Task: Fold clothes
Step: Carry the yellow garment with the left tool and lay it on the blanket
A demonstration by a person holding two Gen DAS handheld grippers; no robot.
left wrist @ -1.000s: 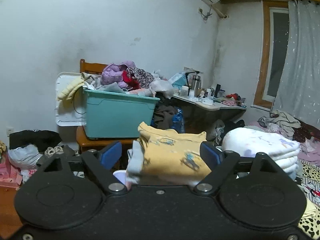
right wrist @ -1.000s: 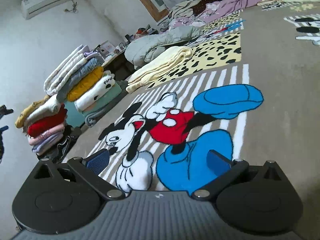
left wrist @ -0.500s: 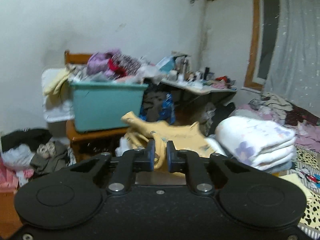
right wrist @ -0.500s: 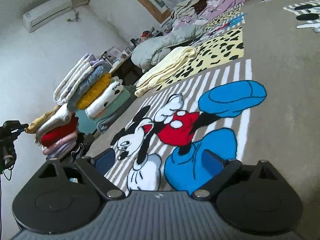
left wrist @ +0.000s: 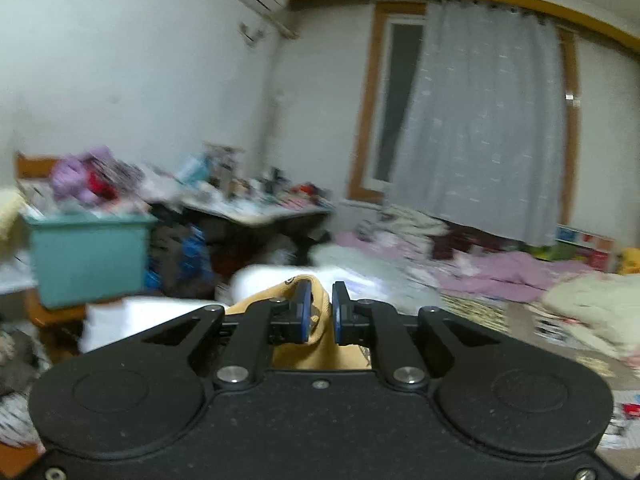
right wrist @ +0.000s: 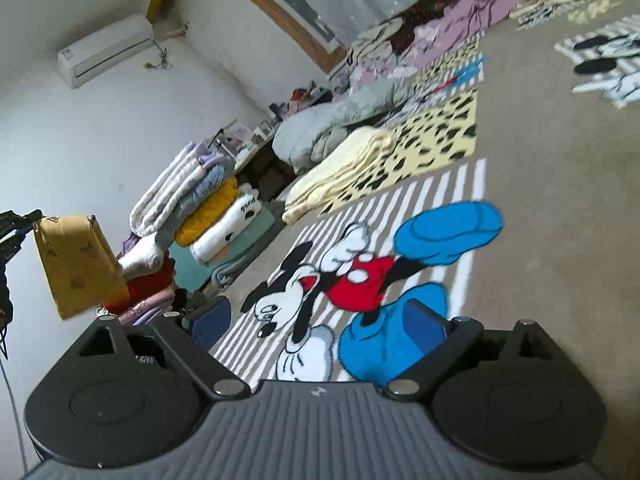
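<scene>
With its pads pinched on yellow cloth, the left tool sits high above the bed.
Left tool (left wrist: 319,312): clamped on the folded yellow garment (right wrist: 76,264), which hangs from it in the air beside the stacks (left edge of the right wrist view).
Right tool (right wrist: 318,326): fingers spread apart, holding nothing, over the cartoon mouse blanket (right wrist: 360,276).
Folded stacks (right wrist: 200,216): piled at the bed's edge near the wall.
Teal bin (left wrist: 86,258): heaped with clothes, blurred.
</scene>
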